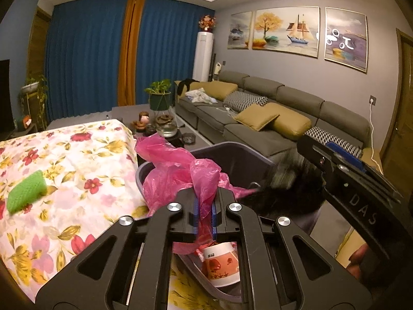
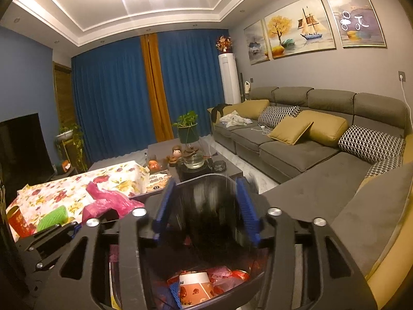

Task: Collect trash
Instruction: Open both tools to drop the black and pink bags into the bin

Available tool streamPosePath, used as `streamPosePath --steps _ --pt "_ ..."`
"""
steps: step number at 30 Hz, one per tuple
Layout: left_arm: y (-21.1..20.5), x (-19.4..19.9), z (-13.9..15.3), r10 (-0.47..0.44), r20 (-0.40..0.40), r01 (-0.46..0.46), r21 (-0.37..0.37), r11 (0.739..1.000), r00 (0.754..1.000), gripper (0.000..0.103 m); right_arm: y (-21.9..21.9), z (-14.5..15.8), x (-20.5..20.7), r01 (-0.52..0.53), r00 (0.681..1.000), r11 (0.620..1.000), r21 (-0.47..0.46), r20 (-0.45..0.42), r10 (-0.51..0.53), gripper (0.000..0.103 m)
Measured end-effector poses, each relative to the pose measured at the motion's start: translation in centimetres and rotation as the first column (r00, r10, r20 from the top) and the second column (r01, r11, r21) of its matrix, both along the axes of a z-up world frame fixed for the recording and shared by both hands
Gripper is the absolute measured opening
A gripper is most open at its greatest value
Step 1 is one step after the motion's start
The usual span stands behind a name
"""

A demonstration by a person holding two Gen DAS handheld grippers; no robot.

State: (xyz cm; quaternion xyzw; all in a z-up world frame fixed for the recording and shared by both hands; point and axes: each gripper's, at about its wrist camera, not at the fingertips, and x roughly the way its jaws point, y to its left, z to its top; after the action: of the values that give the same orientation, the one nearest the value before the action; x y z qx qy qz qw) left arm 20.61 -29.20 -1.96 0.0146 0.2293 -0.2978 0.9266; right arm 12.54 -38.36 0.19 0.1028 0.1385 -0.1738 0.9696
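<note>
My left gripper (image 1: 204, 208) is shut on a pink plastic bag (image 1: 178, 170) and holds it over the near rim of a dark purple trash bin (image 1: 232, 155). The bag also shows in the right wrist view (image 2: 108, 202). A white paper cup with red print (image 1: 223, 264) lies in the bin, seen too in the right wrist view (image 2: 193, 288). My right gripper (image 2: 205, 211) is open above the bin, with a blurred black object (image 2: 206, 217) between its blue pads (image 2: 247, 209); whether it touches them is unclear. That object appears in the left wrist view (image 1: 291, 188).
A floral-cloth table (image 1: 64, 170) stands left of the bin with a green mesh sponge (image 1: 25, 191) and a red cup (image 2: 19, 221) on it. A coffee table (image 2: 206, 170) with a tea set lies beyond. A grey sofa (image 2: 322, 155) runs along the right.
</note>
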Motion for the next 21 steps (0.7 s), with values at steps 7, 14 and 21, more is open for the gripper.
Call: streamPosePath --steps 7,14,21 --pt "0.4 0.3 -0.3 0.007 -0.02 -0.007 -0.006 1.0 1.0 0.043 -0.4 0.0 -0.2 0.017 1.0 1.0 0.012 0.006 -0.017 0.06" --pt "1.2 -0.4 0.4 0.038 0.013 -0.038 -0.008 0.999 0.999 0.069 -0.4 0.1 -0.8 0.032 0.999 0.999 0.022 0.013 -0.032 0.066" --pt "2.2 -0.7 0.8 0.041 0.012 -0.041 -0.03 0.999 0.999 0.074 0.0 0.3 -1.1 0.037 0.999 0.999 0.015 0.019 -0.037 0.069"
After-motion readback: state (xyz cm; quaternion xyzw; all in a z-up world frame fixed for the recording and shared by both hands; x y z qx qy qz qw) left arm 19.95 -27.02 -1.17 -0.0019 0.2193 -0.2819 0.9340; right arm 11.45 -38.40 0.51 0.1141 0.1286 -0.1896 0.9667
